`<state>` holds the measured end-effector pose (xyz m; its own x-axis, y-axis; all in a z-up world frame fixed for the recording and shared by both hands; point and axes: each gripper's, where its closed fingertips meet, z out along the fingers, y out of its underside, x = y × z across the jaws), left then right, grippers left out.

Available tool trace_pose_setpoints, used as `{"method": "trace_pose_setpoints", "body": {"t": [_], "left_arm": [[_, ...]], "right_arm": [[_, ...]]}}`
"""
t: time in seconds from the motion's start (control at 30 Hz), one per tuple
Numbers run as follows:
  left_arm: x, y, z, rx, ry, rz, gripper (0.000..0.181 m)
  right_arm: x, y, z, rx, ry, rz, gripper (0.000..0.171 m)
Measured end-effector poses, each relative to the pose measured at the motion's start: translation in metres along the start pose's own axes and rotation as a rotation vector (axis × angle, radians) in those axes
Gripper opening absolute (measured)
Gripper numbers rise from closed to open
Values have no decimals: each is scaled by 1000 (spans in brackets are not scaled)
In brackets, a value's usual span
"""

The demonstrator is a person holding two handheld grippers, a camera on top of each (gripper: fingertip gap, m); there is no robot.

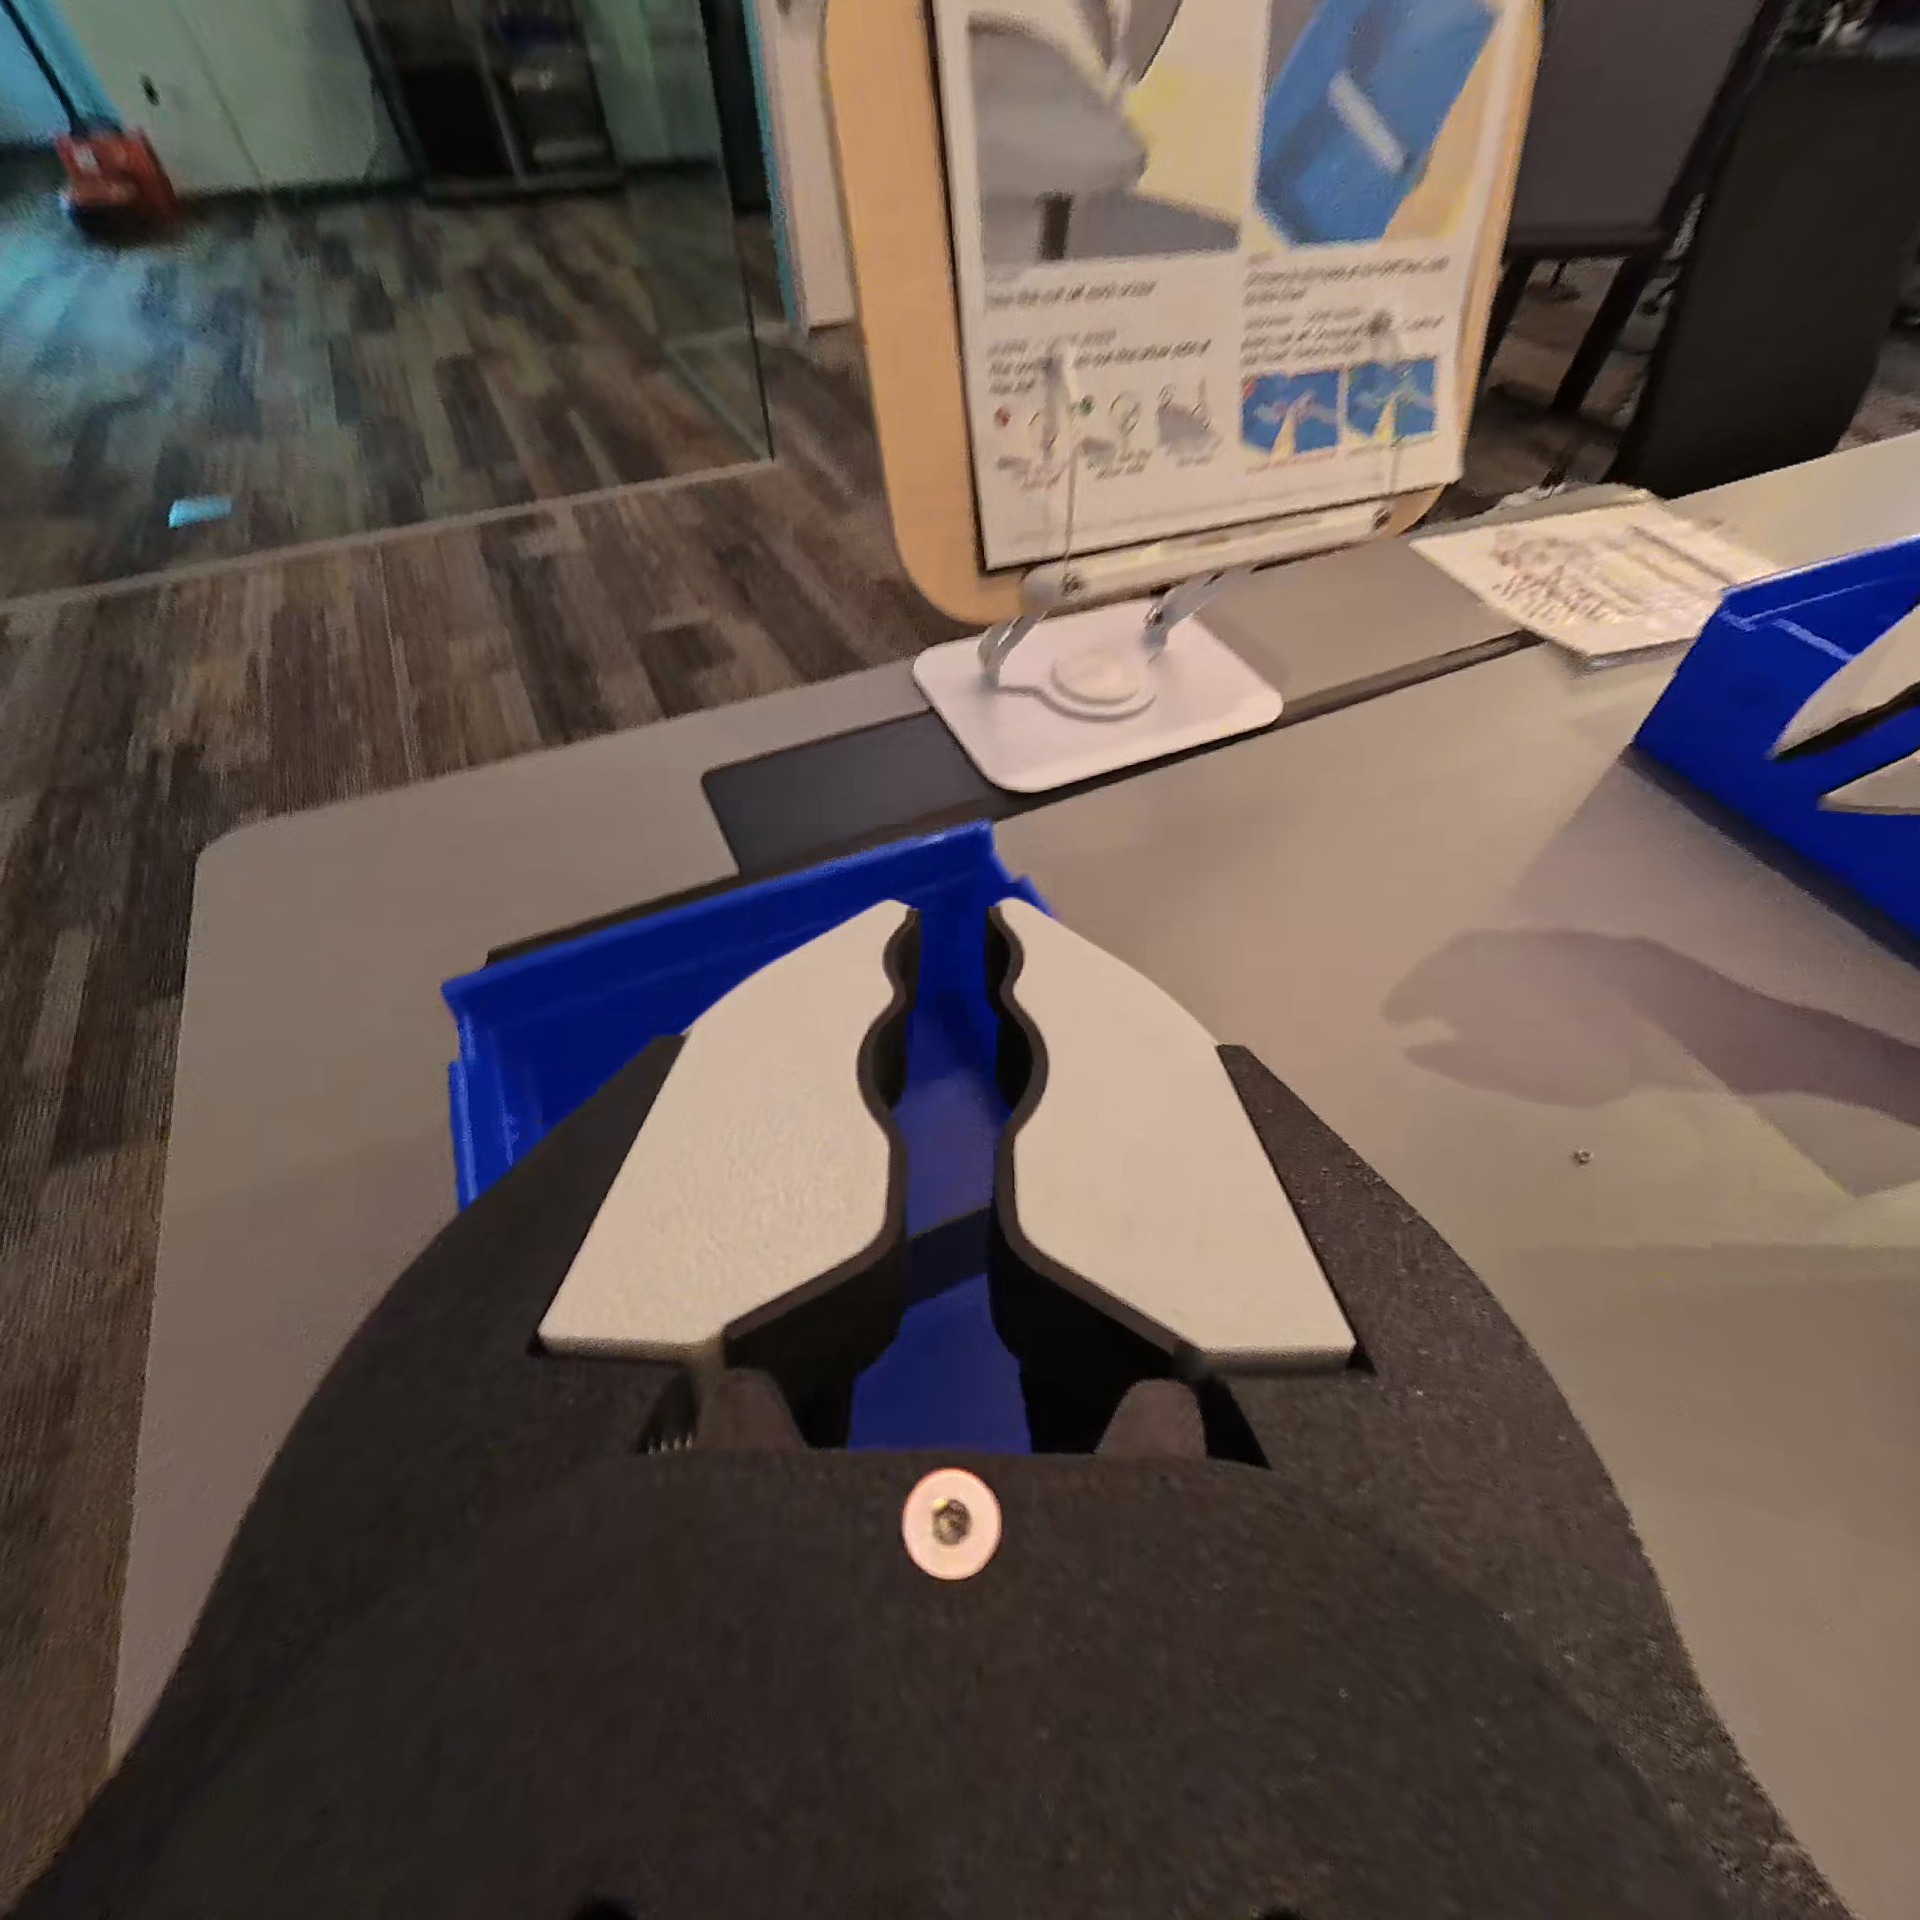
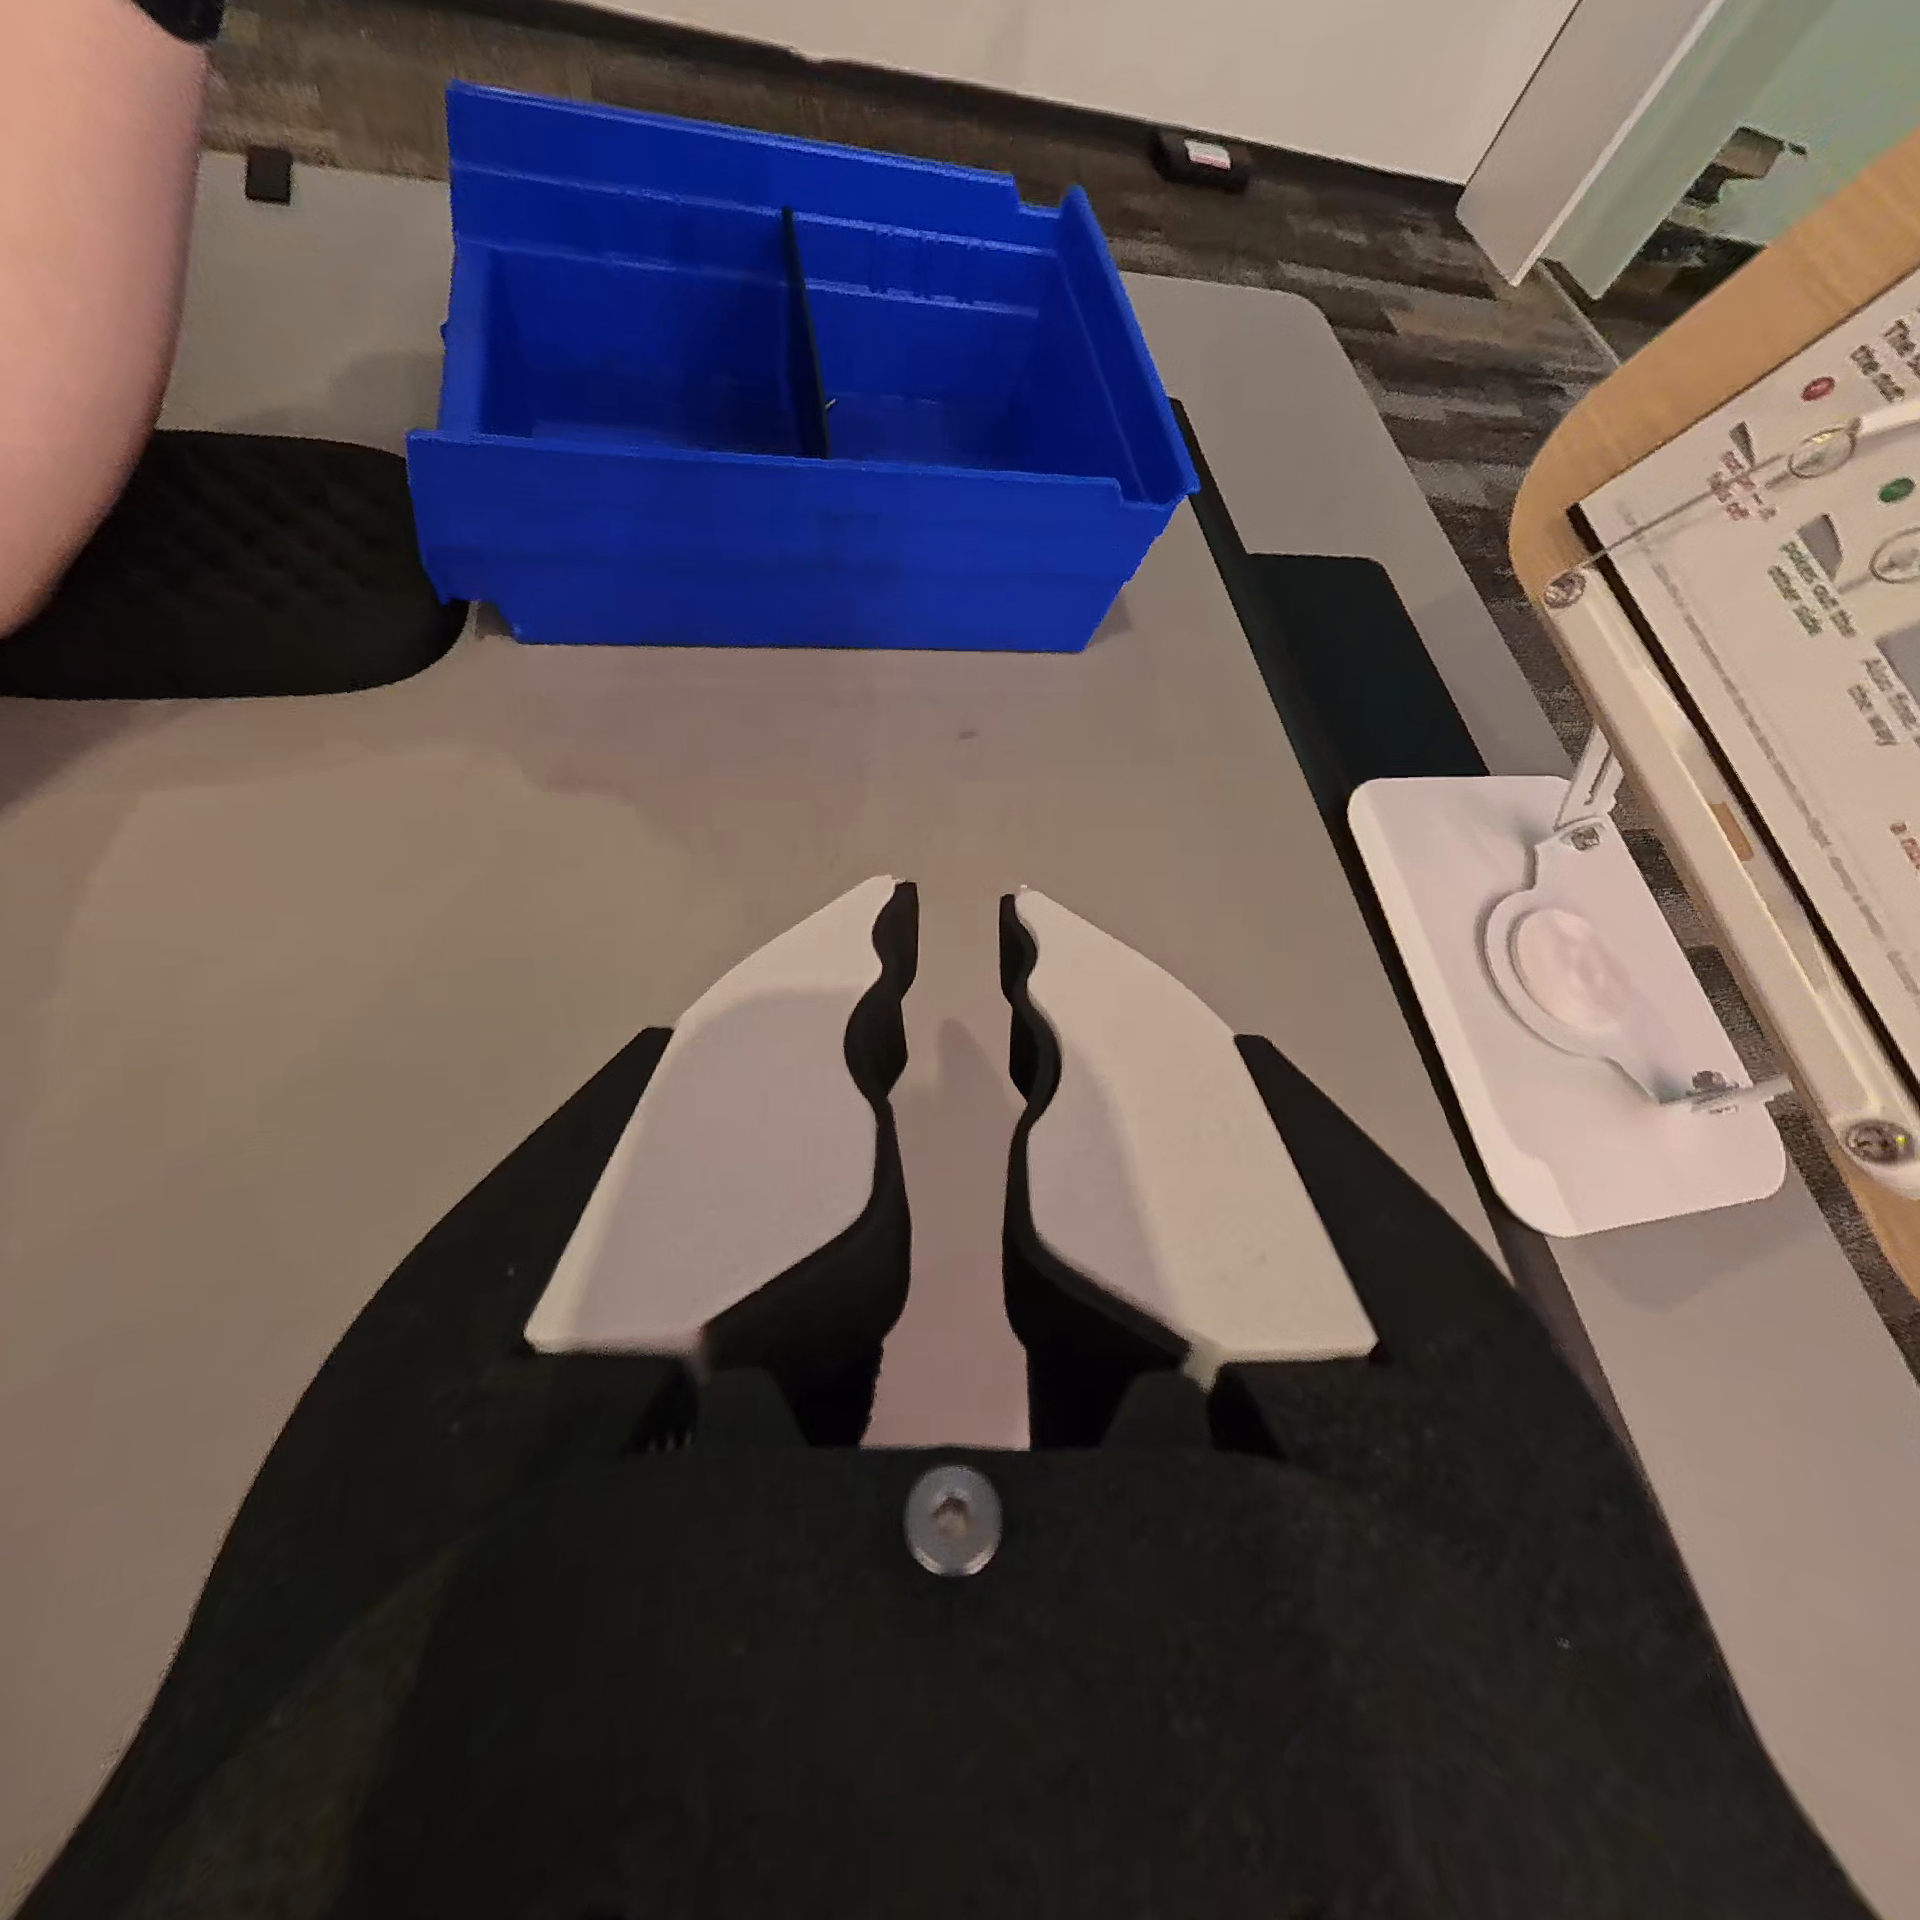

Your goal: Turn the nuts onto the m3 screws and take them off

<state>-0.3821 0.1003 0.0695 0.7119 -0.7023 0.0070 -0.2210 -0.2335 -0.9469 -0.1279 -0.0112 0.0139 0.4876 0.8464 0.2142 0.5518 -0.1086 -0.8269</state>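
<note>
left gripper [image 1: 951, 914] jaws parted over blue bin [image 1: 540, 997], instruction sheet [image 1: 1216, 312] probably blurred

I see soft, even indoor light, faint shadows on the grey table [image 1: 1299, 987], blurred, fisheye-bent edges.

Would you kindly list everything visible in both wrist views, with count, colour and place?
bin: two, blue; a divided one on the far side of the table, another at the right edge of the left wrist view.
table: one, grey.
instruction board: one, wood-edged, on a white stand.
paper sheet: one, white, behind the right-hand bin.
small part: one, dark, on the table; too small to identify.
left gripper: black and grey, open, over a bin.
right gripper: open, empty, above the table.
</note>
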Motion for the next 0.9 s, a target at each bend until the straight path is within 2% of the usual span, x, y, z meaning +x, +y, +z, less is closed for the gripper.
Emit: {"method": "trace_pose_setpoints", "body": {"t": [0.17,0.47,0.53,0.6,0.73,0.8,0.9], "left_arm": [[-15,29,16,-128,-34,-25,8],[-10,61,56,-306,-42,70,0],[-5,52,57,-329,-14,46,0],[0,35,60,-346,46,106,0],[-2,43,70,-718,233,378,0],[-4,70,73,-878,379,511,0],[-8,121,73,-1065,574,540,0]], "right_arm": [[0,-6,-10,17,28,-18,15],[10,4,-48,52,119,-16,14],[14,12,-50,30,113,-3,15],[22,18,-50,20,131,6,15],[29,26,-45,18,105,43,15],[31,32,-44,17,106,59,15],[35,36,-42,25,107,88,14]]}}
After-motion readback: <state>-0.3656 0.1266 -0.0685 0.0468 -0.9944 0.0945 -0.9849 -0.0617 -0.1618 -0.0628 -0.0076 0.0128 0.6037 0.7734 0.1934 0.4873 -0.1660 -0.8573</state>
